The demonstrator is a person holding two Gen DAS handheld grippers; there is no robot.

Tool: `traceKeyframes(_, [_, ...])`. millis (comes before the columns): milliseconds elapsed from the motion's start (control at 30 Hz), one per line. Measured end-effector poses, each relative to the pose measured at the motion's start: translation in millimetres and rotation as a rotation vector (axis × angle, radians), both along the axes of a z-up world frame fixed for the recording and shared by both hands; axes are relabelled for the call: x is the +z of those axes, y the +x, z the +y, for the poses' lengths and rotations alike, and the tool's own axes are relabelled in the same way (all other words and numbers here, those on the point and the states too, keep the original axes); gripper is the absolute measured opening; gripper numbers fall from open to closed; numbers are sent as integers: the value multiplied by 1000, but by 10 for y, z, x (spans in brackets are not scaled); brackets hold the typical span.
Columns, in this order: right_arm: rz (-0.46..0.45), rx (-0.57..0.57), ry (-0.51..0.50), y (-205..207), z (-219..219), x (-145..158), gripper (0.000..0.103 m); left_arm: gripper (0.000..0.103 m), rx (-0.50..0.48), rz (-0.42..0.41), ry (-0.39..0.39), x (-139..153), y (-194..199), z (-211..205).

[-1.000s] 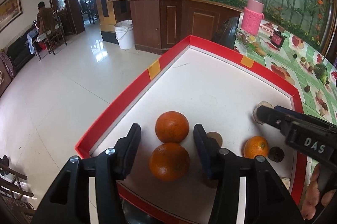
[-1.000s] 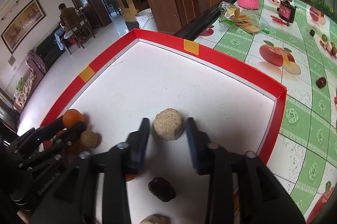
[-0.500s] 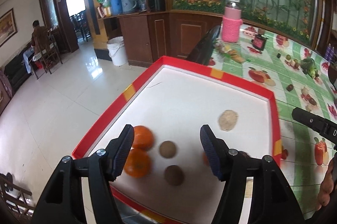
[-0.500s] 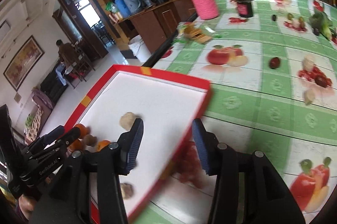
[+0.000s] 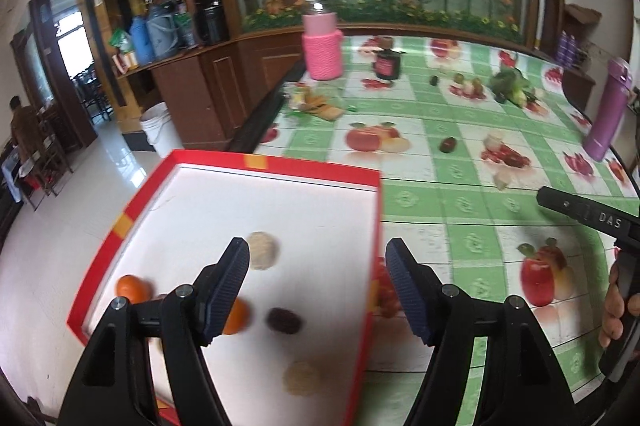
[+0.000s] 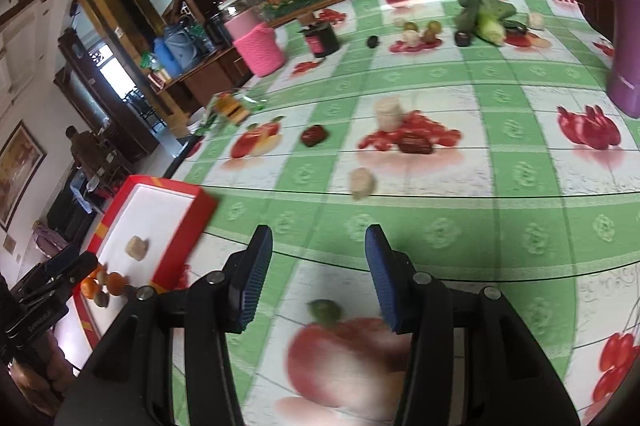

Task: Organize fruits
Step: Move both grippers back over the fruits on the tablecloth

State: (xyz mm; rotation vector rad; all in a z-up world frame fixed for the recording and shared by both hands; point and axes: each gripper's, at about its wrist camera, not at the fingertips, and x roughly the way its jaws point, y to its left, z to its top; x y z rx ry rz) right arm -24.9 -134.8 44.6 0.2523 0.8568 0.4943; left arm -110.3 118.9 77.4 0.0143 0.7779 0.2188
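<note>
Step in hand: between placements, by the look of it; several fruits lie in the red tray [image 5: 362,306], many more are loose on the tablecloth [image 6: 440,234].
Left gripper [image 5: 318,286]: jaws opening wide, nothing between the pads; poised over the tray's right side, one finger above the white floor, the other past the red wall.
Right gripper [image 6: 319,276]: jaws part-way apart and empty; over the tablecloth, well clear of the tray, aimed toward the loose fruit.
In the tray: orange [image 5: 132,288] near the left wall, a second orange [image 5: 236,316] partly hidden by the left finger, dark date-like fruit [image 5: 284,320] just beside it, two pale lumpy pieces [image 5: 262,250] and [image 5: 302,378].
On the cloth: small green fruit [image 6: 325,309] nearest the right jaws, pale piece [image 6: 362,182] further off, dark red fruit [image 6: 314,135], reddish date [image 6: 415,145], more by the leafy greens [image 6: 486,14].
Next move, as judged: right gripper to drop onto the green fruit, centre it between the pads, close gently.
Caution: printed apples and cherries on the cloth resemble real fruit; motion blur makes the small green one hard to judge.
</note>
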Motion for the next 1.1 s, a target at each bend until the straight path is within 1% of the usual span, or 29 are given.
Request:
traceKeyframes(67, [-4, -10, -16, 43, -84, -16, 50, 71, -32, 18, -10, -20, 84, -129])
traceKeyframes(233, [-5, -4, -43, 168, -176, -67, 50, 71, -85, 41, 19, -54, 253, -403])
traceKeyframes(333, [9, 24, -47, 228, -120, -97, 50, 71, -93, 53, 22, -65, 341, -470])
traceKeyframes(433, [-27, 11, -75, 320, -80, -65, 50, 71, -103, 58, 16, -42, 468, -509])
traceKeyframes(500, [-35, -5, -83, 417, -92, -56, 50, 71, -104, 59, 25, -28, 582, -526])
traceKeyframes(567, [-45, -25, -111, 537, -89, -60, 50, 71, -119, 63, 24, -25, 742, -551])
traceKeyframes(700, [-31, -13, -148, 723, -34, -123, 50, 71, -151, 79, 18, -58, 1045, -586])
traceKeyframes(833, [-53, -8, -213, 837, 41, -148, 50, 71, -186, 127, 6, -171, 1407, -653])
traceKeyframes(933, [-51, 2, -247, 926, 75, -183, 50, 71, -206, 155, 7, -265, 1616, -708])
traceKeyframes(1000, [-41, 16, -247, 967, 80, -200, 50, 71, -223, 166, 8, -311, 1718, -747])
traceKeyframes(1100, [-46, 33, -274, 973, 109, -195, 49, 70, -242, 198, 8, -414, 1865, -796])
